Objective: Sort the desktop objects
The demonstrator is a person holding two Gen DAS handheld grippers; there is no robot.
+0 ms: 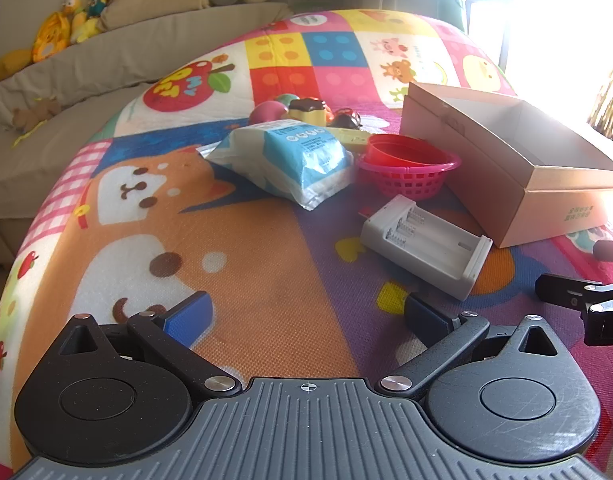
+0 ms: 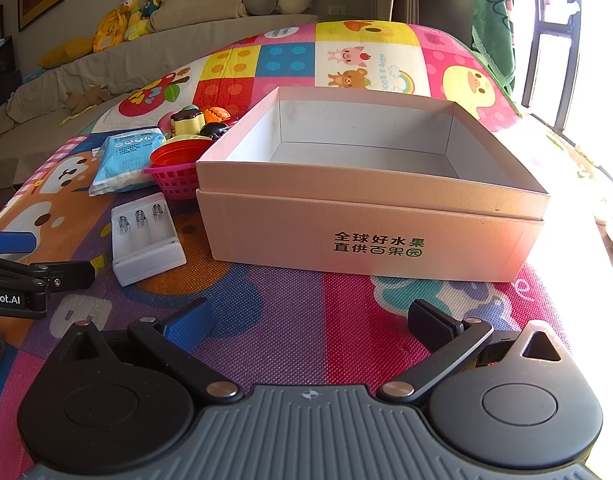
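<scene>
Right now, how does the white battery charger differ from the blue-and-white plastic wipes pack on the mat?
The white battery charger is a rigid, boxy shell with open slots showing metal springs; the blue-and-white plastic wipes pack is a soft, crinkled pouch, sealed and printed. The charger lies nearer the pink cardboard box and both grippers; the pack lies farther back, beside the pink plastic basket. Both lie flat on the colourful play mat, untouched.

box: "全球好水果 直供百果园" (green last character) | left hand-held gripper: "Robot.AI" | mat: "Have a good"

Matt cardboard box; glossy plastic basket — woven-textured play mat; smooth plastic charger
</scene>
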